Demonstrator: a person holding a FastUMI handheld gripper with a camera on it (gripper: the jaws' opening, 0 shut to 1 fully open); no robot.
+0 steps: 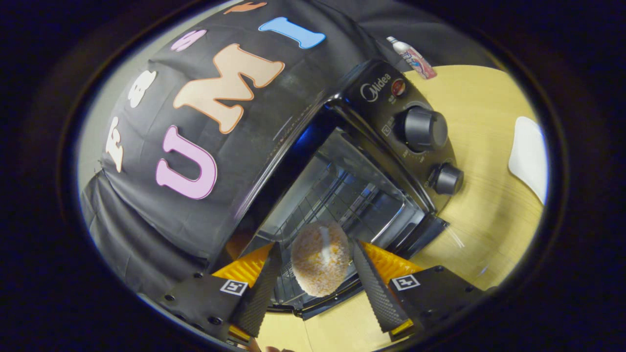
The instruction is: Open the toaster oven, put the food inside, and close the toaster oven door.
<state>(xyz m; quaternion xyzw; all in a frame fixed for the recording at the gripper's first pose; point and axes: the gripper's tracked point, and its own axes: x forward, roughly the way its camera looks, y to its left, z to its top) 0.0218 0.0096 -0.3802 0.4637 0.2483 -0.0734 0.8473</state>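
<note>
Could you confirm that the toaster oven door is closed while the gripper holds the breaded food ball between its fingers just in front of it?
Not quite: the toaster oven door is open, not closed; the gripper view looks straight into its cavity and wire rack. The rest stands: the gripper holds the breaded food ball between its fingers just in front of the opening.

Black toaster oven [391, 117]; tan crumbed food [320, 259] (speckled); pale wooden table [489, 205].

my gripper [318, 274] fingers press on both sides of a round, crumb-coated food ball [320, 264]. just beyond it the black toaster oven [391, 127] stands open, door [313, 298] dropped flat, wire rack [332, 200] bare inside.
</note>
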